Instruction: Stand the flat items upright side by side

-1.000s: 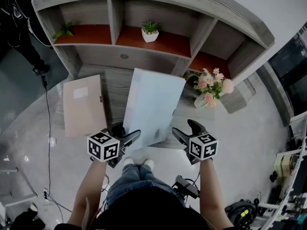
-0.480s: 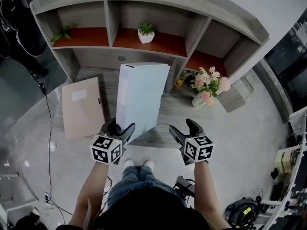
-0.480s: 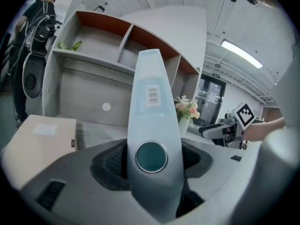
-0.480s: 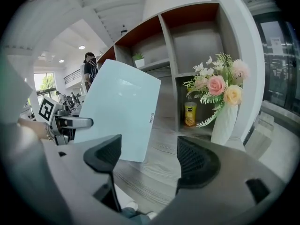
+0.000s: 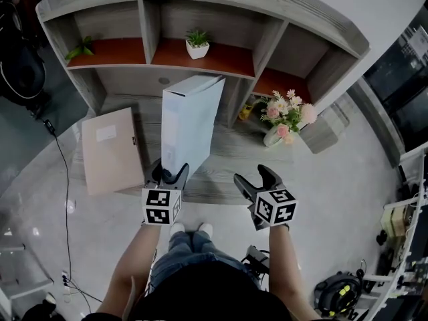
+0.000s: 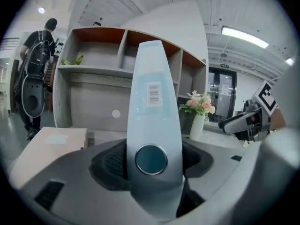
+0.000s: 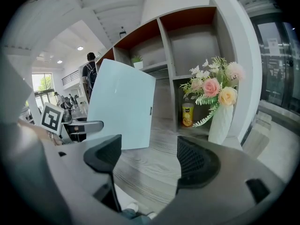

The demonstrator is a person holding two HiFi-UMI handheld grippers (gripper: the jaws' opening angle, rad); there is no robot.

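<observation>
Two files: the blue file (image 5: 184, 129) is up on edge at the middle of the head view, while the tan file (image 5: 112, 149) lies flat to its left, so by my reading the task is half begun.
Left gripper (image 5: 168, 176): its jaws pinch the near spine of the blue file, one on each side just by the round finger hole. That grip is probably there to steer the file and stop it from tipping.
Right gripper (image 5: 253, 179): jaws spread with nothing between them, low and right of centre, apart from the file. It looks ready to steady a face if the file leans.
Blue file, seen from the right gripper view (image 7: 122, 104): its lower edge seems to meet the desk (image 5: 227, 159), and it leans slightly.
Tan file, next: it is well apart from the blue one and would need lifting and bringing alongside.
Vase (image 5: 286, 120): it holds flowers at right of centre, near the blue file's far corner, and could be knocked.
Shelf (image 5: 200, 19): it runs across the top of the frame, and its lower panel offers a backstop behind the file.
</observation>
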